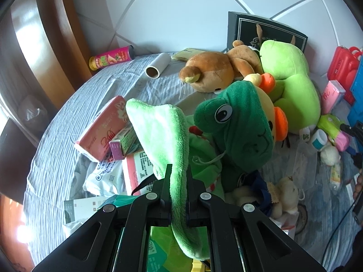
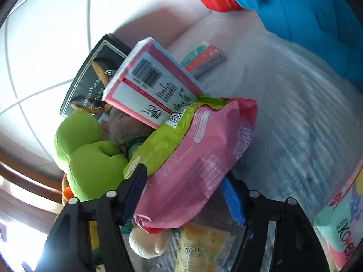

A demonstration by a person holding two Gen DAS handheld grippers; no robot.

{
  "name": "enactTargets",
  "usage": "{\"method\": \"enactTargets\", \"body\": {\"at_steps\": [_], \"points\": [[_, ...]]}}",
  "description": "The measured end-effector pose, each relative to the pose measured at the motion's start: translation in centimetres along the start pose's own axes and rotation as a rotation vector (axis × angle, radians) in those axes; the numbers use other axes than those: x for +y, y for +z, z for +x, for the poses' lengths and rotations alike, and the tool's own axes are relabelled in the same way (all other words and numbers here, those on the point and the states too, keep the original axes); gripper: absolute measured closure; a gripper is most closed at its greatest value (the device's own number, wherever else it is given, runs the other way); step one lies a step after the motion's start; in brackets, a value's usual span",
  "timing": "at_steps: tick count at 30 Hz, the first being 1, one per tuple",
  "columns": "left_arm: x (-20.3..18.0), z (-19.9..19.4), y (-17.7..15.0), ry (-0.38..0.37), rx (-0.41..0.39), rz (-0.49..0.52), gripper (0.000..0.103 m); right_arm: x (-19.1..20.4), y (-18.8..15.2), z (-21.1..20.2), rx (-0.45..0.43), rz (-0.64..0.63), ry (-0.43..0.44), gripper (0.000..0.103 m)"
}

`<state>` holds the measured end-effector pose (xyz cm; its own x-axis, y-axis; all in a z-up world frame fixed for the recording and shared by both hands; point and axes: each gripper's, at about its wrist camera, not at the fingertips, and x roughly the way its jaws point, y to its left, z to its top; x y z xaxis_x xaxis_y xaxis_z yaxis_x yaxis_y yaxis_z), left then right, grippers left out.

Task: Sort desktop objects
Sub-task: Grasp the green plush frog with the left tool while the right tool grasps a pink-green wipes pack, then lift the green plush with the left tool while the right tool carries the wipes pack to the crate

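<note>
Left wrist view first: the left gripper (image 1: 179, 181) is clamped on a flap of light green plush (image 1: 163, 136), a soft limb or ear of the green frog toy (image 1: 238, 131), likely the handiest part to lift it by. Beyond, at eleven o'clock, a pink tissue pack (image 1: 102, 129) leans on small boxes; at one o'clock a brown plush bear (image 1: 213, 72) and a lime green plush (image 1: 292, 86) huddle against a dark book (image 1: 265, 29), seemingly a toy group. Far at ten o'clock lies a pink snack can (image 1: 111, 59) beside a lint roller (image 1: 158, 65).

Right wrist view: the right gripper (image 2: 183, 195) pinches a pink wipes pack (image 2: 199, 158) across its width, held above the striped cloth (image 2: 295, 113). At twelve o'clock a pink tissue box (image 2: 152, 83) rests against it; a blue case (image 2: 306, 11) sits farthest.
</note>
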<state>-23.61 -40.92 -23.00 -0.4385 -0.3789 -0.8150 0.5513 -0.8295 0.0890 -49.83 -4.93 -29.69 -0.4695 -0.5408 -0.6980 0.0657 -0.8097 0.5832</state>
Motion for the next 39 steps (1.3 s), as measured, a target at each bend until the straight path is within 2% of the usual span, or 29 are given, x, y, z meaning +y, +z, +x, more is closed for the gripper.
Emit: {"method": "enactTargets", "body": {"at_steps": [2, 3, 7, 10, 12, 13, 14, 15, 19, 22, 26, 39], "points": [[0.0, 0.0, 0.0, -0.004, 0.001, -0.002, 0.096, 0.9, 0.1, 0.9, 0.019, -0.060, 0.008, 0.045], [0.0, 0.0, 0.0, -0.005, 0.003, -0.002, 0.096, 1.0, 0.3, 1.2, 0.020, -0.050, 0.008, 0.045], [-0.1, 0.1, -0.1, -0.008, 0.007, 0.001, 0.096, -0.6, 1.2, 2.0, 0.012, 0.126, 0.086, 0.041], [-0.1, 0.0, -0.2, -0.004, 0.008, 0.005, 0.096, -1.5, 1.2, 3.7, 0.070, 0.233, 0.154, 0.039], [-0.1, 0.0, -0.2, -0.003, 0.006, 0.007, 0.096, -0.6, 1.3, 4.1, 0.063, 0.227, 0.147, 0.040], [-0.2, -0.2, -0.3, -0.001, -0.001, 0.012, 0.096, 0.1, 1.4, 4.1, 0.064, 0.182, 0.112, 0.041], [-0.3, -0.3, -0.3, 0.000, -0.010, 0.018, 0.096, 0.9, 1.6, 4.2, 0.077, 0.124, 0.071, 0.057], [-0.3, -0.5, -0.3, 0.002, -0.019, 0.025, 0.096, 1.7, 1.6, 3.9, 0.077, 0.069, 0.040, 0.062], [-0.4, -1.5, -0.4, 0.003, -0.058, 0.039, 0.098, 4.9, 1.7, 1.8, 0.057, -0.166, -0.079, 0.066], [-0.2, -2.7, -0.4, -0.008, -0.093, 0.021, 0.098, 6.7, 0.9, -0.7, 0.031, -0.305, -0.113, 0.067], [-0.3, -4.8, -0.4, -0.019, -0.139, 0.029, 0.098, 8.8, -0.9, -4.8, -0.007, -0.428, -0.114, 0.071], [-0.1, -12.4, -1.2, -0.091, -0.247, 0.067, 0.099, 15.0, -8.0, -15.7, -0.094, -0.601, -0.051, 0.075]]}}
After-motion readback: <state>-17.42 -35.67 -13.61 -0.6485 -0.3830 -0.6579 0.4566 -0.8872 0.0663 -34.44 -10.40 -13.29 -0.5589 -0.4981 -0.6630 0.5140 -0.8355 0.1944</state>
